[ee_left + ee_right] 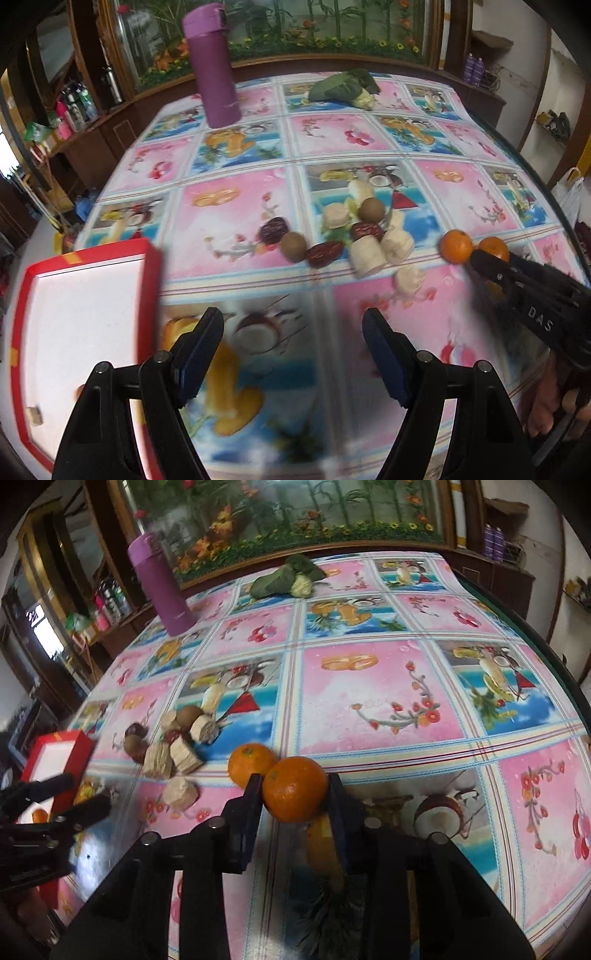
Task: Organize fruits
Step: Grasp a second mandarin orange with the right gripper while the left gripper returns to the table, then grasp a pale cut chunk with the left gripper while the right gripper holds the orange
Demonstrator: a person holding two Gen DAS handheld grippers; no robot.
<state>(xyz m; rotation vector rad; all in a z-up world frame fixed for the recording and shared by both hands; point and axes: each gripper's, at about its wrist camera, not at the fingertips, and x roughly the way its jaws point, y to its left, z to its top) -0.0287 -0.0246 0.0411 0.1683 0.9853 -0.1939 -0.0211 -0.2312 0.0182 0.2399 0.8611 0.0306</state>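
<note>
Near orange (294, 789) sitting between right gripper (293, 794) fingers, both pads pressing its sides, jaws clenching it just above tablecloth (369, 701). Second orange (248, 761) touching it behind-left. Banana chunks (173, 755), dates, kiwis lying clustered further left. Left gripper (293, 339) hanging with jaws spread, gripping nothing, beside red box (85, 317).

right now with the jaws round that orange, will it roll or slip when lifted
The orange sits between the right gripper jaws, which look closed on its sides. Being round and smooth-skinned, it could slip or twist out if held loosely. Once set down it would probably roll, perhaps nudging the second orange beside it.
</note>
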